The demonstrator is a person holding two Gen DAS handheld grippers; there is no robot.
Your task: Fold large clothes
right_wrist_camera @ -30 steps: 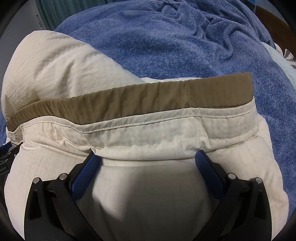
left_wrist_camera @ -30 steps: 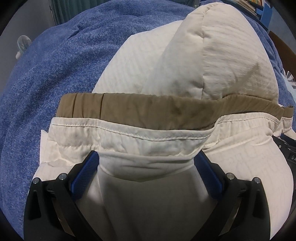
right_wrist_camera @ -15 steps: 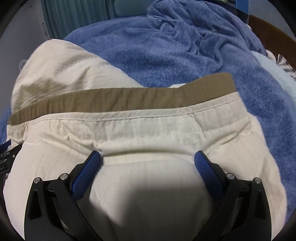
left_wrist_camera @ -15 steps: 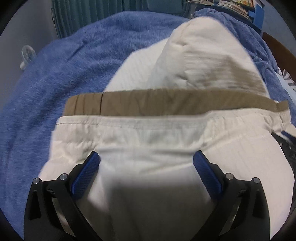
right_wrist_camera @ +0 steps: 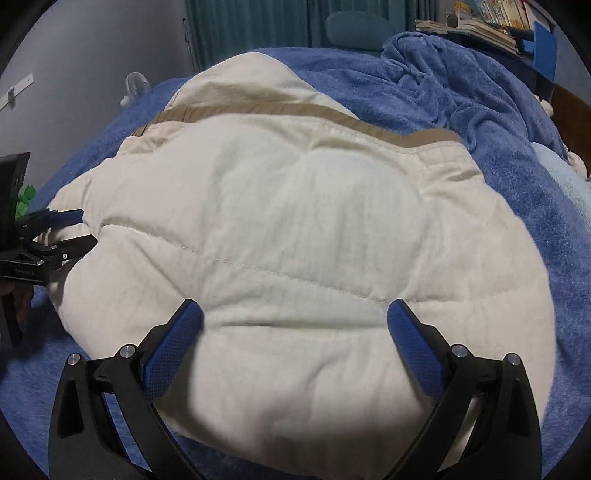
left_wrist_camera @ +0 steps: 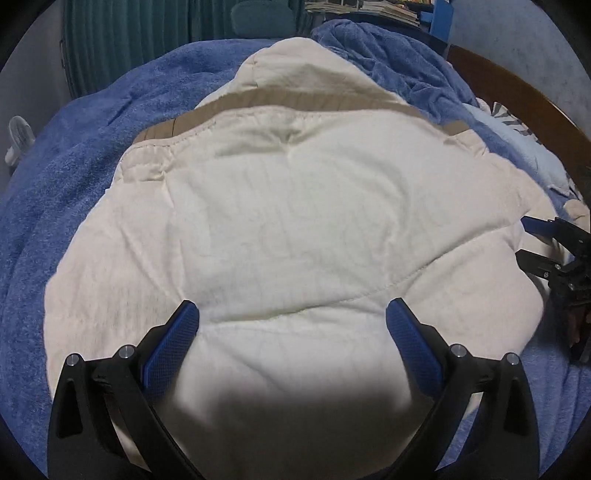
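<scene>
Garment: a cream padded jacket (left_wrist_camera: pixel 295 229) lies folded on a blue blanket (left_wrist_camera: pixel 66 192), filling the middle of both wrist views.
Trim: a tan band (right_wrist_camera: pixel 406 138) runs across the far edge of the upper layer; beyond it a rounded cream part of the same garment (left_wrist_camera: pixel 306 70) shows.
Surface: the upper layer is puffy, with a stitched seam crossing it from side to side and soft creases near the close edge.
Left gripper (left_wrist_camera: pixel 291 321): its blue-padded fingers (left_wrist_camera: pixel 171 347) stand wide apart over the near edge of the jacket, with nothing pinched between them; whether the tips touch the cloth cannot be told.
Right gripper (right_wrist_camera: pixel 295 321): likewise spread wide over the near edge, holding nothing.
Cross views: the left wrist view shows the right gripper at the jacket's right side, jaws parted; the right wrist view shows the left gripper at the jacket's left side, also parted.
Blanket: it is bunched into a heap (right_wrist_camera: pixel 461 74) at the far right of the bed.
Background: teal curtains (right_wrist_camera: pixel 251 26), a stack of books (right_wrist_camera: pixel 480 26) and a small white fan (right_wrist_camera: pixel 135 86) stand behind the bed.
</scene>
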